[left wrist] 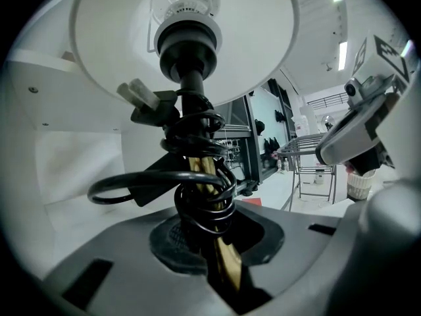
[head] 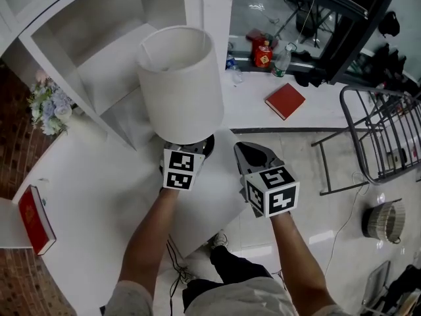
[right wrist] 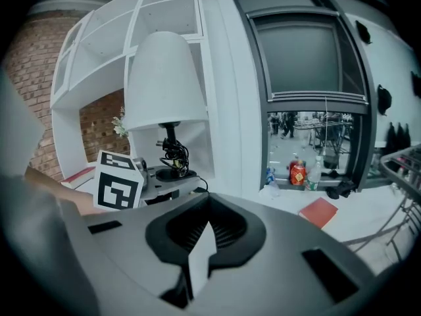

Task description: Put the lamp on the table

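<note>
The lamp has a white drum shade [head: 181, 84] and a thin brass stem [left wrist: 222, 259] with a black cord coiled round it. My left gripper [head: 191, 149] is shut on that stem just under the shade and holds the lamp upright over the right end of the white table [head: 99, 196]. In the left gripper view the bulb socket [left wrist: 187, 41] stands straight above the jaws. My right gripper [head: 251, 153] hangs to the right of the lamp, shut, with nothing in it. The right gripper view shows the lamp [right wrist: 164, 78] to the left, apart from its jaws.
A white shelf unit [head: 99, 38] stands behind the table, with a bunch of flowers [head: 47, 107] at its left. A red book [head: 36, 219] lies at the table's left end. A second red book [head: 285, 101], bottles and a red can [head: 263, 54] sit on the sill. A metal rack [head: 381, 137] is at the right.
</note>
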Demonstrator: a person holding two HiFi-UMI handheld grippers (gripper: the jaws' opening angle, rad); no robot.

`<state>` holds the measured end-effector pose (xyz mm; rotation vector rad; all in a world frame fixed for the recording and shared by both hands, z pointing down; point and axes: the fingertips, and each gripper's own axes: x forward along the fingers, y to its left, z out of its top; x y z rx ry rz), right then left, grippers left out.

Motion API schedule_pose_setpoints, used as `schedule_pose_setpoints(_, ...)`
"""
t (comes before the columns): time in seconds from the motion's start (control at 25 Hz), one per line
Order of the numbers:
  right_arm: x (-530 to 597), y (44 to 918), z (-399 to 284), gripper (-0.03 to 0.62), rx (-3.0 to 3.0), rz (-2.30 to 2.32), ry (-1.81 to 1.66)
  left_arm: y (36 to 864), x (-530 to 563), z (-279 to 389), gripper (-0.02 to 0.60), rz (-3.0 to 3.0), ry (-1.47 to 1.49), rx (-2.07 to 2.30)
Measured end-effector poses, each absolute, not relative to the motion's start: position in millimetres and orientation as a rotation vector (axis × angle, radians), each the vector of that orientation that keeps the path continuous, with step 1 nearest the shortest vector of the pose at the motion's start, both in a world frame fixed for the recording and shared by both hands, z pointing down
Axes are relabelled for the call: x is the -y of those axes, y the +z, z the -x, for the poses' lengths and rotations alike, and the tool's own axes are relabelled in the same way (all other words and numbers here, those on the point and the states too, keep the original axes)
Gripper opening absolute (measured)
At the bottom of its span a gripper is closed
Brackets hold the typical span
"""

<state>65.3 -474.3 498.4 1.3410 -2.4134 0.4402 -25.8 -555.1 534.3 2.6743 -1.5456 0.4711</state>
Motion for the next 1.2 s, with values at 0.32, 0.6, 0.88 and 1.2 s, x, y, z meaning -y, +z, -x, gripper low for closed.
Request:
schedule_pose_setpoints(0.32, 470, 502, -55, 0.005, 2.404, -1.325, 0.428, 534, 556, 28, 0.081, -2.673, 0.39, 1.588)
schedule_pose_setpoints(0.6, 466, 505, -52, 0.005, 2.394, -1.314, 0.419, 537, 557, 29, 0.086, -2.668, 0.39, 1.552)
schedule_pose_setpoints(0.88, 466, 502, -55, 0.005, 2.39, -1.33, 0.421, 540, 557, 29, 0.089, -2.662, 0.393, 1.519)
schedule_pose_setpoints(1.2, 465, 494, -55, 0.005, 2.407, -1.335, 0.421, 542, 556, 28, 0.098, -2.629, 0.444, 1.511)
